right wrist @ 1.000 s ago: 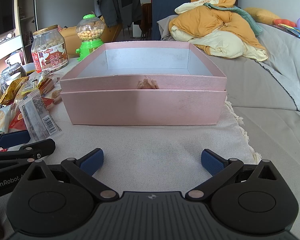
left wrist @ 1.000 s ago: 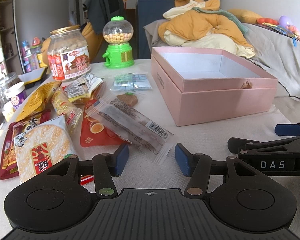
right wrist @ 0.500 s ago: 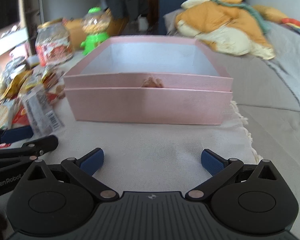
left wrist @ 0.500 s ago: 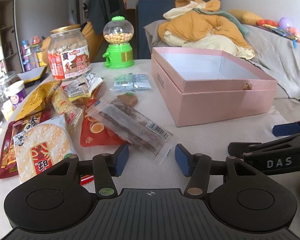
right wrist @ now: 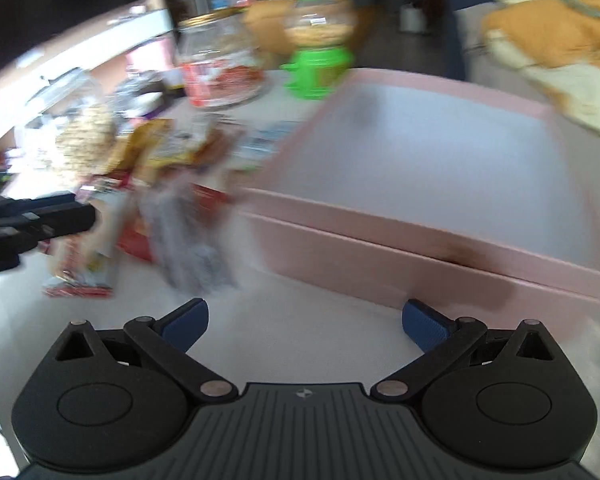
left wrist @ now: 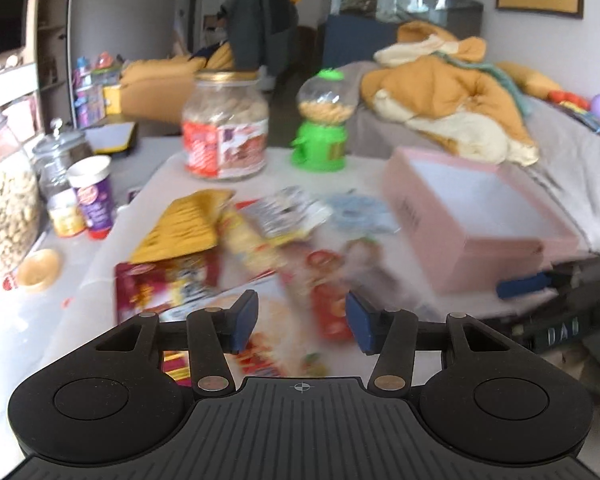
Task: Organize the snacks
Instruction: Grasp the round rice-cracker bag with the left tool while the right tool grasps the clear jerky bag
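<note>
Several snack packets lie in a blurred pile on the white cloth: a yellow packet (left wrist: 184, 228), a red packet (left wrist: 328, 312) and a white-and-red rice cracker packet (left wrist: 276, 332). My left gripper (left wrist: 302, 324) hovers over the near packets. Its jaws are closing and nothing is pressed between the blue pads. The open pink box (left wrist: 472, 224) stands to the right, its white inside bare. My right gripper (right wrist: 306, 322) is wide open and holds nothing, just before the pink box (right wrist: 420, 248), with a clear packet (right wrist: 192, 248) ahead to its left. The left gripper's black fingers (right wrist: 40, 220) show at the left edge.
A big jar with a red label (left wrist: 224, 136) and a green candy dispenser (left wrist: 322, 128) stand at the table's far side. A peanut jar (left wrist: 4, 208) and a purple cup (left wrist: 94, 196) are at the left. Orange bedding (left wrist: 452, 92) lies on the grey sofa behind.
The left gripper has moved left and up over the snack pile, and its jaws have narrowed slightly. The right gripper has swung left, from facing the box squarely towards the snacks, still wide open.
</note>
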